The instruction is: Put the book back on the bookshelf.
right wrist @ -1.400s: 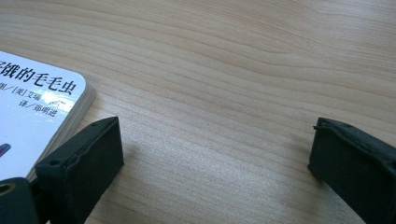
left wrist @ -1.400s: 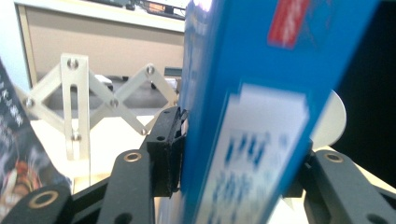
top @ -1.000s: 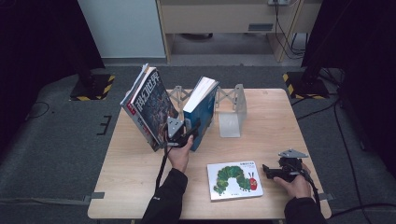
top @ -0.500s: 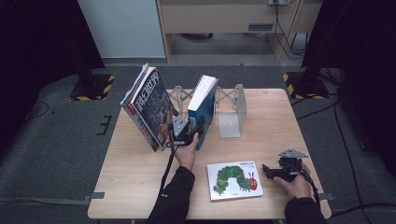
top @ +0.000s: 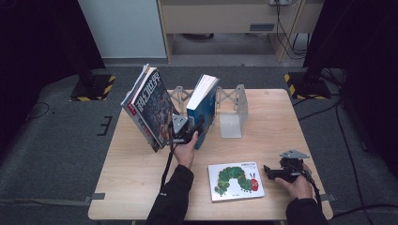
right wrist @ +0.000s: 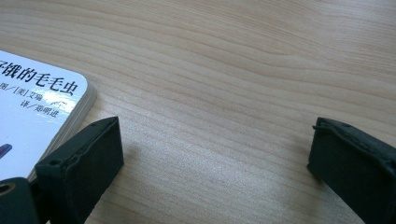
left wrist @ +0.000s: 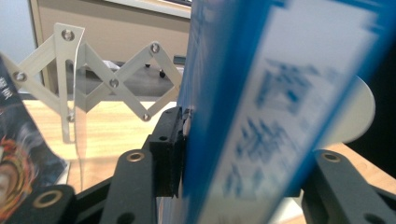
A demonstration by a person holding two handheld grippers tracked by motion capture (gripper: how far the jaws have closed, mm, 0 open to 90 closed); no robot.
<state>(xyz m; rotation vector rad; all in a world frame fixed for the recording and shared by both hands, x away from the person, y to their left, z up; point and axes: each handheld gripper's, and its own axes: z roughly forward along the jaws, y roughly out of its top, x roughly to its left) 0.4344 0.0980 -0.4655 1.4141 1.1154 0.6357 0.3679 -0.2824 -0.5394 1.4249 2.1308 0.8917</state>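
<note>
Blue book (top: 202, 108) clamped in the left hand-held gripper (top: 187, 132), now tilted closer to upright near the tabletop's (top: 141, 187) far edge.
Likely being stood against the bookend (top: 231, 112); right hand-held gripper (top: 271, 171) rests with jaws apart beside the picture book (top: 234, 180).

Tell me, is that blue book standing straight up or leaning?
Leaning. The blue book tilts, its top toward the metal bookend, with the left gripper clamped on its lower edge; the left gripper view shows the cover slanted between the jaws.
</note>
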